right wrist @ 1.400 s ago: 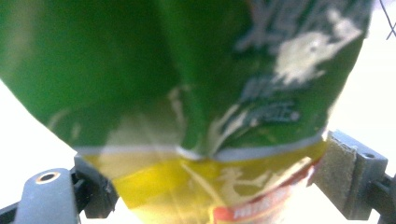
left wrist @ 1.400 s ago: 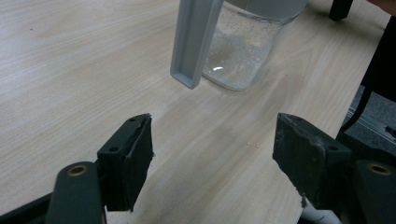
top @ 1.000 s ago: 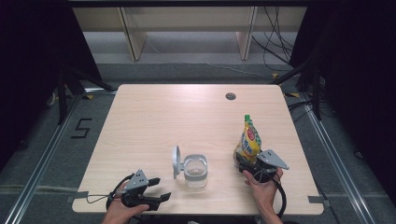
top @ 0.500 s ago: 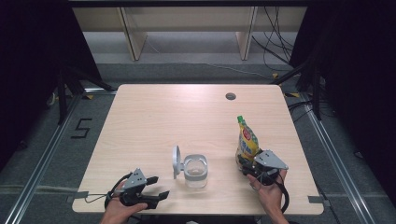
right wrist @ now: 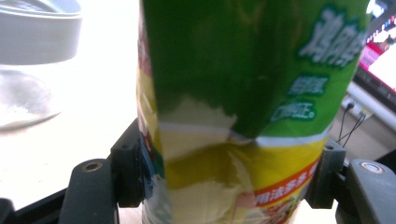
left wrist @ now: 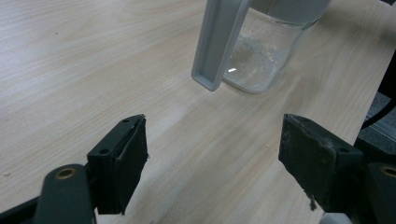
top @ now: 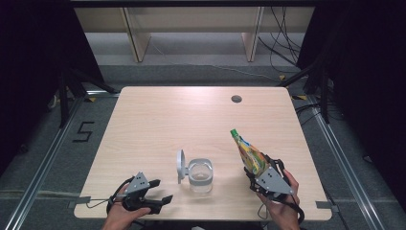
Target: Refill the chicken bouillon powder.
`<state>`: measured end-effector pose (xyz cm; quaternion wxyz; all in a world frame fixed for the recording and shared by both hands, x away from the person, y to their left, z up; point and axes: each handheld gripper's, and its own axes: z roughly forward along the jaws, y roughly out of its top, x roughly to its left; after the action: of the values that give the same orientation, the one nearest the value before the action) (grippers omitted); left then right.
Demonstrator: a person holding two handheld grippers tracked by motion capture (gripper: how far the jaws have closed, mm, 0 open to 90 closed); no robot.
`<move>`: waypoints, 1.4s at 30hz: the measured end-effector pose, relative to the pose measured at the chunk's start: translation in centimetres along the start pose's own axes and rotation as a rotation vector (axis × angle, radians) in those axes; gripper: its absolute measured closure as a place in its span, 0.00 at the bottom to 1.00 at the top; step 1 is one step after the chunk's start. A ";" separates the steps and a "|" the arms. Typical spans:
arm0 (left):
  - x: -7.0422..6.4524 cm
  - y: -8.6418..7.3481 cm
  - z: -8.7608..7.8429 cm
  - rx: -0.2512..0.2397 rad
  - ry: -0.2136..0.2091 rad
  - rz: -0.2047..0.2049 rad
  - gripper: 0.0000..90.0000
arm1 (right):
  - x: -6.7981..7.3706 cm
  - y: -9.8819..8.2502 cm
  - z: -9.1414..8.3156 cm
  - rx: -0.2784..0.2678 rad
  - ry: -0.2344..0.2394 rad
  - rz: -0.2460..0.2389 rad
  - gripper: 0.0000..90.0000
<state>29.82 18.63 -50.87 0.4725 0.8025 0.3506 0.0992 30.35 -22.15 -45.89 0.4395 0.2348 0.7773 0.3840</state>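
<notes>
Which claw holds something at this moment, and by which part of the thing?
The right claw grips the green and yellow pouch by its lower part. The left claw is open and holds nothing.

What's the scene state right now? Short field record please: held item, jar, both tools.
held item: green and yellow printed foil pouch, tilted with its top toward the jar
right tool: shut on the pouch's lower part, jaws pressing both sides
jar: clear glass jar with grey hinged lid, lid open and standing at its left, a little white powder at the bottom
left tool: open, nothing between its jaws, near the front edge left of the jar
surface: light wooden table
</notes>
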 end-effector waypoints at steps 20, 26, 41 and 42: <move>0.0 0.1 0.0 0.006 0.012 0.000 0.22 | 3.3 1.6 -1.9 0.074 -0.057 -0.518 0.38; 0.0 0.1 0.0 0.016 0.018 -0.011 0.22 | 3.8 1.8 -1.9 0.081 -0.085 -0.646 0.38; -0.1 0.1 0.1 0.005 0.027 0.008 0.23 | 3.5 2.7 -1.0 0.126 -0.080 -1.077 0.40; -0.1 0.1 0.1 0.005 0.027 0.008 0.23 | 3.7 2.6 -1.0 0.136 -0.080 -1.059 0.42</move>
<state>29.85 18.49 -50.86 0.4652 0.8037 0.3540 0.1109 27.72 -18.43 -45.32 0.5862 -0.1472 0.7951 0.0494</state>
